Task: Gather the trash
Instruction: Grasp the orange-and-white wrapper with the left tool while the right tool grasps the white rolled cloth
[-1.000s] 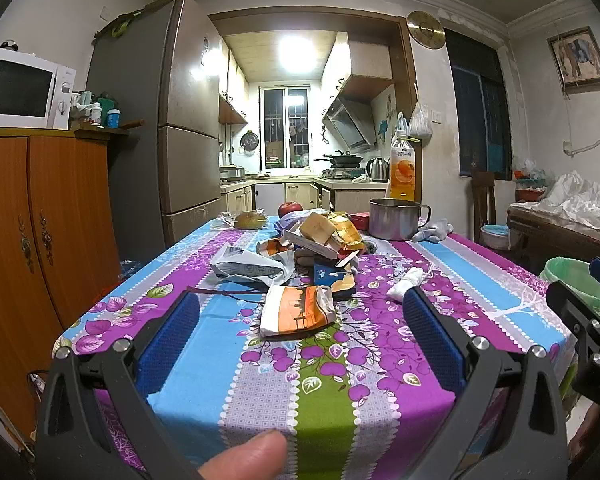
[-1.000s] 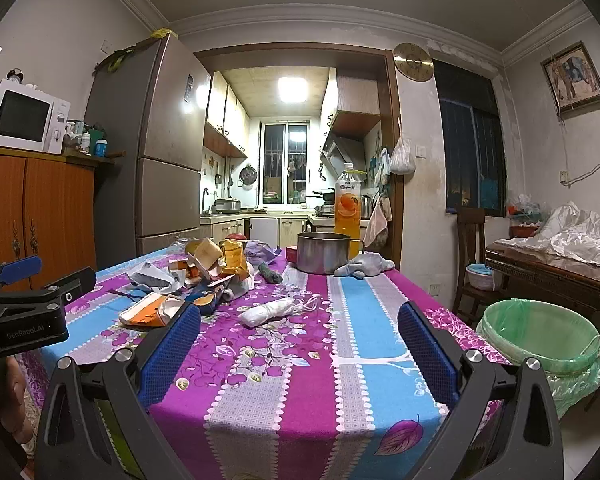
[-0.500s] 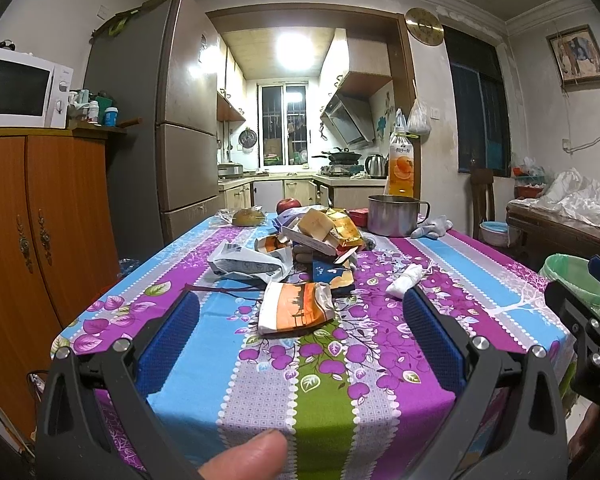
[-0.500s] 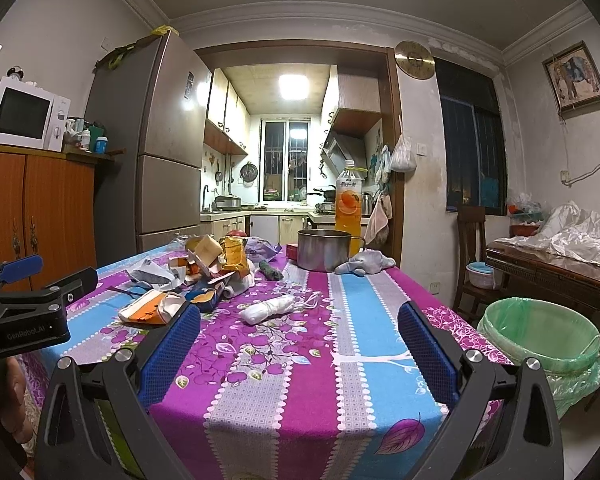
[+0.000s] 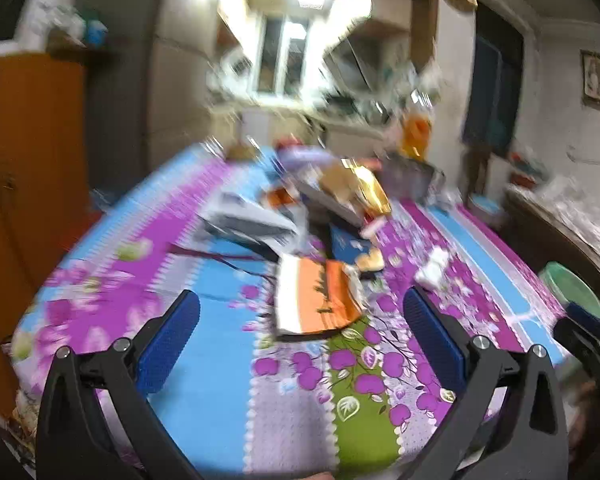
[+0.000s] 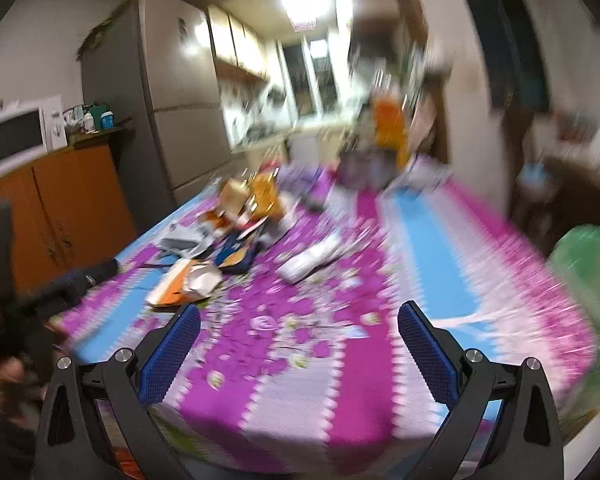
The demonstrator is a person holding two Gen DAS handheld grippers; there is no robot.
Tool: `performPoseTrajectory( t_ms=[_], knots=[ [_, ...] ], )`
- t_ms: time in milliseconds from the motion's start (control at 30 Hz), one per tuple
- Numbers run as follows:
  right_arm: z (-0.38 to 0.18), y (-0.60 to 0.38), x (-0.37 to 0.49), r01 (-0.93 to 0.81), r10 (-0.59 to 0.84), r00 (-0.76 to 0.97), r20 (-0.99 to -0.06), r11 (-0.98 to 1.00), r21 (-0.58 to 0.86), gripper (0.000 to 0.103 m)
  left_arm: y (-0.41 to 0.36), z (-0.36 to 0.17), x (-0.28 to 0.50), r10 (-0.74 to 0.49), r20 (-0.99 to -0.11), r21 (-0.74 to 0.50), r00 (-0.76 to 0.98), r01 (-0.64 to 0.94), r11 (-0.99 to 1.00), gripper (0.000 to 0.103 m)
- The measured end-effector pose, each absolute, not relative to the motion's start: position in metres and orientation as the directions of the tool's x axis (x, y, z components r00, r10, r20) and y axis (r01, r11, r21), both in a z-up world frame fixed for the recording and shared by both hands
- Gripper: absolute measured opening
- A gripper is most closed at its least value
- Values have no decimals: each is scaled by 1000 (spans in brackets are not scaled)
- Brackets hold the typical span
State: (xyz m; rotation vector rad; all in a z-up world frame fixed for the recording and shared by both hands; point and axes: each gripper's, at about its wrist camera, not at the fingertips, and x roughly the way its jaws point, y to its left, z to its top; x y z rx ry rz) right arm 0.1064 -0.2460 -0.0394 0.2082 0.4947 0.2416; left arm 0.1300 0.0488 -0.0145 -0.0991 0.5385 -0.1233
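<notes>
Both views blurred. Left claw (image 5: 300,320) and right claw (image 6: 298,330) spread apart, holding nothing. Green-bagged round trash bin (image 6: 584,264) beside floral-cloth counter (image 6: 420,240); contents unreadable.

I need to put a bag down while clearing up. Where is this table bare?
Bare: the near cloth before the orange wrapper, and the right-hand blue stripe between the white roll and the green-lined bin. Crowded: the trash pile mid-table.

bare tablecloth (image 5: 220,380) nearby, trash pile (image 5: 332,200) beyond
</notes>
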Motion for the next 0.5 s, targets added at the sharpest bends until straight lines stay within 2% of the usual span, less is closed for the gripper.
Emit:
performPoseTrajectory(
  t_ms=[67, 133, 200, 233, 267, 300, 367, 500],
  knots=[
    [-43, -251, 144, -178, 351, 780, -518, 918, 354, 98, 44, -17, 149, -172, -554, -120, 814, 126, 985, 98],
    [-46, -251, 174, -178, 394, 740, -545, 896, 406, 98, 35, -17, 161, -203, -569, -122, 797, 162, 979, 97],
    [-49, -250, 203, -171, 415, 707, -573, 886, 432, 91, 23, -20, 172, -215, -587, -101, 781, 193, 976, 84],
    [-51, -249, 216, -164, 422, 690, -589, 882, 441, 83, 19, -23, 179, -215, -601, -92, 769, 201, 975, 80],
    [-53, -246, 226, -155, 422, 678, -602, 883, 444, 76, 14, -29, 188, -217, -628, -89, 748, 209, 974, 71],
    [-54, -245, 238, -145, 419, 664, -619, 884, 444, 73, 11, -35, 196, -220, -651, -92, 727, 213, 973, 60],
    [-57, -240, 257, -131, 407, 647, -645, 892, 432, 67, 9, -44, 210, -223, -689, -102, 690, 212, 972, 49],
    [-63, -233, 279, -95, 371, 628, -684, 909, 406, 66, 1, -50, 218, -207, -710, -76, 673, 219, 973, 40]
  ],
)
